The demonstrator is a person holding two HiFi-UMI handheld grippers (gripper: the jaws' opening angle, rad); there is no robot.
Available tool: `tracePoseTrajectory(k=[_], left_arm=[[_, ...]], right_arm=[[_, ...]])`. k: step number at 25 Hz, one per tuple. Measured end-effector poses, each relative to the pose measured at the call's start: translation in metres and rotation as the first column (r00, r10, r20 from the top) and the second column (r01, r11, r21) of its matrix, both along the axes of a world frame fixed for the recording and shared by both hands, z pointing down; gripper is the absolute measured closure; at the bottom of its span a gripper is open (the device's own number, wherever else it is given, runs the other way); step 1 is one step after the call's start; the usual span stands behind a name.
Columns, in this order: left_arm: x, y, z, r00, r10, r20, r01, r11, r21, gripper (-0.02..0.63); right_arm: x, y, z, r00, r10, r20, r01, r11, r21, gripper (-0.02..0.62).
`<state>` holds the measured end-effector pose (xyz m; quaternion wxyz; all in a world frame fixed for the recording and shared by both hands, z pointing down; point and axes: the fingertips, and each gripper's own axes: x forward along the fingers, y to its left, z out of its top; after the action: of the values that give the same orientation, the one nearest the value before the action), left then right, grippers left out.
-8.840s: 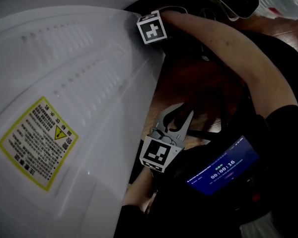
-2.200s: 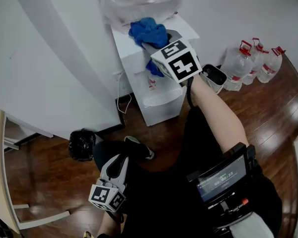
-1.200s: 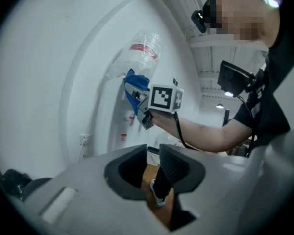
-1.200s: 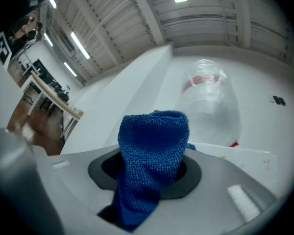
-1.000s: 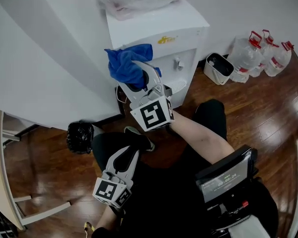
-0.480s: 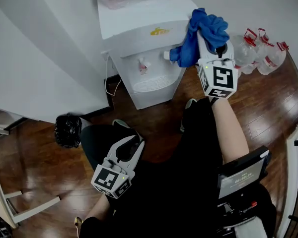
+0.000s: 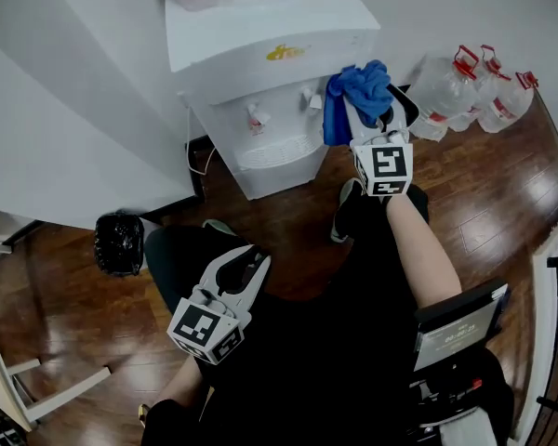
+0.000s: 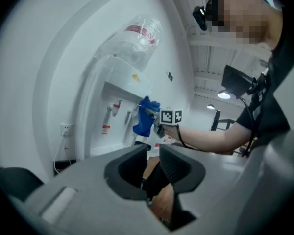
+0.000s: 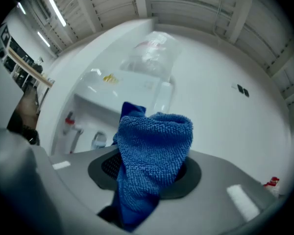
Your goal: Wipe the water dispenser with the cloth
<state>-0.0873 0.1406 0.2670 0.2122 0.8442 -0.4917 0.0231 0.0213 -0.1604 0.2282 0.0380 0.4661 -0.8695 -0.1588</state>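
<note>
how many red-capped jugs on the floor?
3, in a row right of the dispenser: left jug, middle jug, right jug. Others may hide behind the cloth.

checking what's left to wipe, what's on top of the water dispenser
A clear water bottle stands neck-down on the white dispenser. The patch of the top beneath the bottle is covered, so whether it is clean cannot be seen.
</note>
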Motion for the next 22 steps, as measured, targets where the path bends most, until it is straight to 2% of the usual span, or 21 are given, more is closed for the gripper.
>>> tracePoseTrajectory(k=[5, 7, 9, 11, 13, 17, 19, 22], left_arm=[[0.019, -0.007, 0.001, 0.999, 0.036, -0.017, -0.036, 0.999, -0.001, 0.525], [0.025, -0.009, 0.002, 0.999, 0.049, -0.018, -0.049, 0.999, 0.002, 0.525], [0.030, -0.011, -0.001, 0.999, 0.051, -0.015, -0.051, 0.999, -0.003, 0.525], [0.032, -0.012, -0.002, 0.999, 0.051, -0.014, -0.051, 0.999, 0.006, 0.525], [0.032, -0.013, -0.004, 0.999, 0.042, -0.014, -0.042, 0.999, -0.002, 0.525], [0.027, -0.013, 0.000, 1.000, 0.027, -0.007, -0.027, 0.999, -0.033, 0.525], [0.026, -0.012, 0.000, 1.000, 0.020, -0.007, -0.020, 0.999, -0.030, 0.523], [0.027, -0.011, -0.003, 1.000, 0.011, -0.018, -0.011, 1.000, -0.013, 0.525]], right_arm=[[-0.008, 0.001, 0.105, 0.979, -0.054, -0.198, 0.016, 0.982, -0.186, 0.433], [-0.006, 0.003, 0.148, 0.946, -0.105, -0.308, 0.013, 0.958, -0.285, 0.434], [-0.003, 0.009, 0.190, 0.893, -0.166, -0.418, -0.003, 0.927, -0.376, 0.434], [-0.001, 0.011, 0.206, 0.857, -0.190, -0.479, -0.016, 0.919, -0.393, 0.436], [0.000, 0.007, 0.184, 0.863, -0.155, -0.480, -0.019, 0.941, -0.337, 0.436], [0.008, -0.005, 0.071, 0.917, -0.018, -0.397, -0.024, 0.995, -0.100, 0.436], [0.010, -0.006, 0.010, 0.927, 0.026, -0.375, -0.014, 0.999, 0.034, 0.436], [0.011, 0.001, -0.064, 0.920, 0.104, -0.378, -0.017, 0.974, 0.225, 0.434]])
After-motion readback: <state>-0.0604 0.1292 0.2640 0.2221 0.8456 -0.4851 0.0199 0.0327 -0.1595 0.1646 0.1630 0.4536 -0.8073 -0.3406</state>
